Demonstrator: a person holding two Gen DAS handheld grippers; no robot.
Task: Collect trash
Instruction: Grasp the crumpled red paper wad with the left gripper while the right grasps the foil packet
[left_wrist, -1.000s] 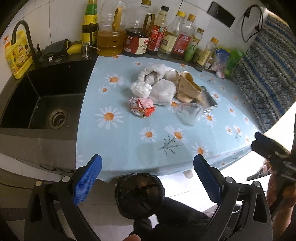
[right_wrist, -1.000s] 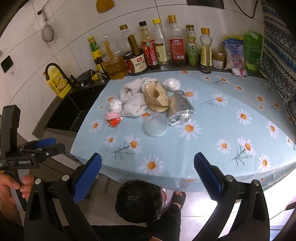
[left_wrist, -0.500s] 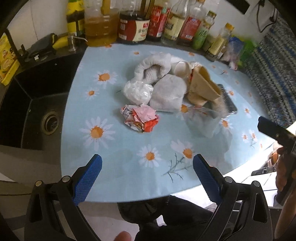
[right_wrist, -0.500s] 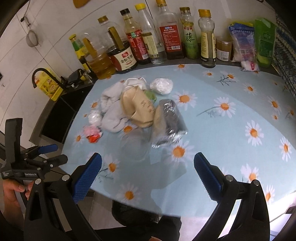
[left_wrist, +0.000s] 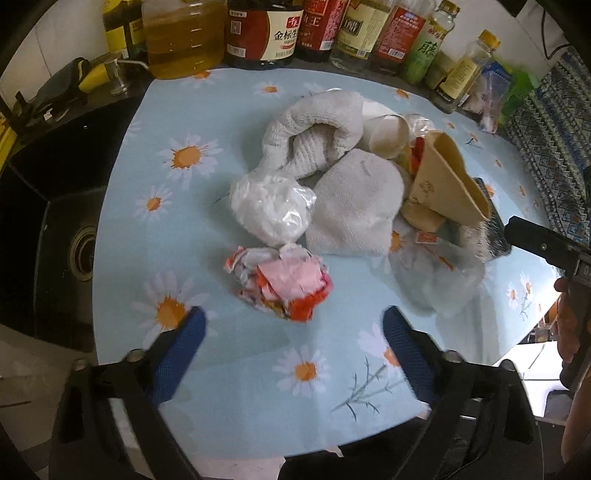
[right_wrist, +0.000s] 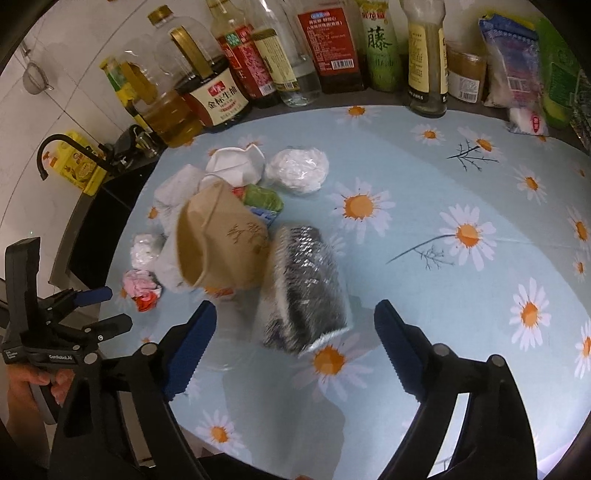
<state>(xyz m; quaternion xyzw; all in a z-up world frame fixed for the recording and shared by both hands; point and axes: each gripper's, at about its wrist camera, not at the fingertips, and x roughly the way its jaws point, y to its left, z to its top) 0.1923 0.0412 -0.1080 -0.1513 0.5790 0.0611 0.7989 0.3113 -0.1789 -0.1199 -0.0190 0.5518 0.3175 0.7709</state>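
both grippers came closer to the trash: left gripper (left_wrist: 293, 325) spread before the crumpled wrapper (left_wrist: 280, 284), right gripper (right_wrist: 295, 317) spread, perhaps around the foil bag (right_wrist: 304, 288), ready for pinching.

Trash heap mid-worktop: crumpled red-pink wrapper (left_wrist: 282, 284) nearest front; white plastic wad (left_wrist: 271, 206) touching behind it; brown paper cup (right_wrist: 221, 243) on side; silver foil bag (right_wrist: 304, 291) beside it; second white wad (right_wrist: 297, 170) at rear.

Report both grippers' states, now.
Left gripper: open, empty, just short of the crumpled red wrapper.
Right gripper: open, empty, straddling the silver foil pouch.
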